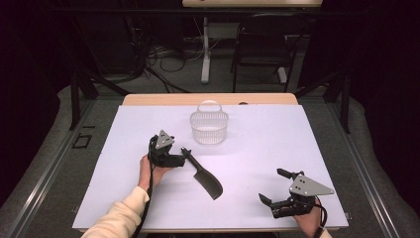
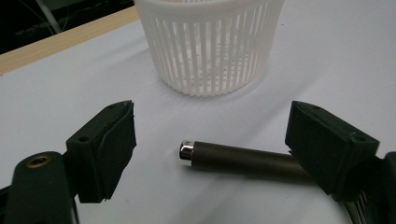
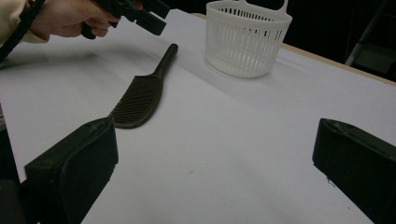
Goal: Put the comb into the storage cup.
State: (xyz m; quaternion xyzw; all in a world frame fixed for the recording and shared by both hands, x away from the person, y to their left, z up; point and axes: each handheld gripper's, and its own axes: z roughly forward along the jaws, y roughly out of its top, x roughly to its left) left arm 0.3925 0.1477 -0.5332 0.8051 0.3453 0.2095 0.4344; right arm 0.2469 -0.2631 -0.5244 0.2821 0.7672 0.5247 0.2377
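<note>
My left tool (image 1: 184, 154) hangs released over the dark comb's (image 1: 207, 179) handle, pads not touching it. The comb lies flat on the counter (image 1: 257, 148), at six o'clock from the white basket (image 1: 209, 127). My right tool (image 1: 277, 187) sits spread wide, holding nothing.

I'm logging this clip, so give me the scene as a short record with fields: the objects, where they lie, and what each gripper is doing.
surface: white table
tool: dark slotted spatula, lying flat
handle: between the left jaws, pads not pressing it
basket: white slatted basket, upright, beyond the spatula, apart from it
left gripper: open, around the handle end
right gripper: open, nothing between its jaws, near the table's front right
</note>
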